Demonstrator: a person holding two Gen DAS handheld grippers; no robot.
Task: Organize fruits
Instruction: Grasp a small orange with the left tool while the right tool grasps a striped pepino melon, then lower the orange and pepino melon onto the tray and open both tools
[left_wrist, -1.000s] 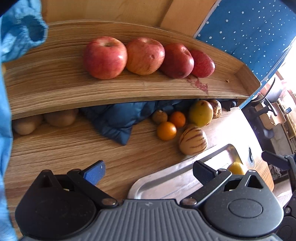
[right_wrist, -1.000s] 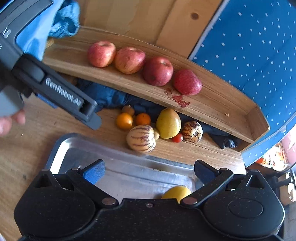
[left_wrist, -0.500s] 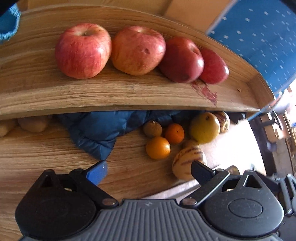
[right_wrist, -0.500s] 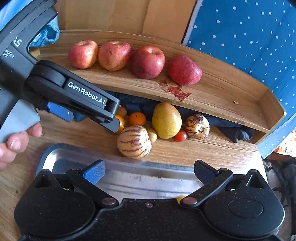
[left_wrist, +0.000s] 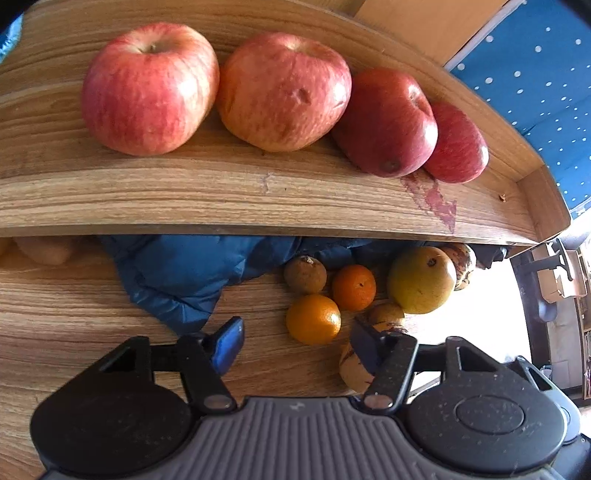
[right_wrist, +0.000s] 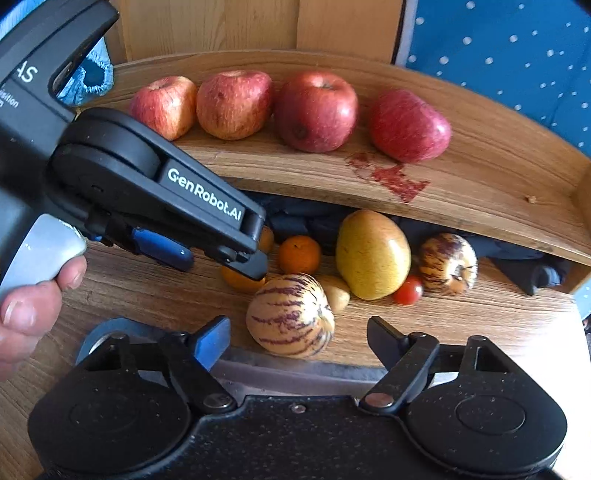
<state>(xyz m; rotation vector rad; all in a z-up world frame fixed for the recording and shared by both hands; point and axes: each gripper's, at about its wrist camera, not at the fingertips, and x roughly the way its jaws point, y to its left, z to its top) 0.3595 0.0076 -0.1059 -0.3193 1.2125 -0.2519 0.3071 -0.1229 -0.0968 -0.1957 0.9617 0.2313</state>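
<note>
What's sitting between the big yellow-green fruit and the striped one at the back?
A small red tomato, seen in the right wrist view, between the yellow-green fruit and the striped fruit.

blue padded cloth bunched under the wooden shelf, on the tabletop | reddish stain on shelf, toward its right end | blue dotted fabric behind

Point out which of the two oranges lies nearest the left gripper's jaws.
The nearer orange, sitting just ahead of the open left gripper. The other orange lies farther back, beside the brownish fruit near the blue cloth.
</note>
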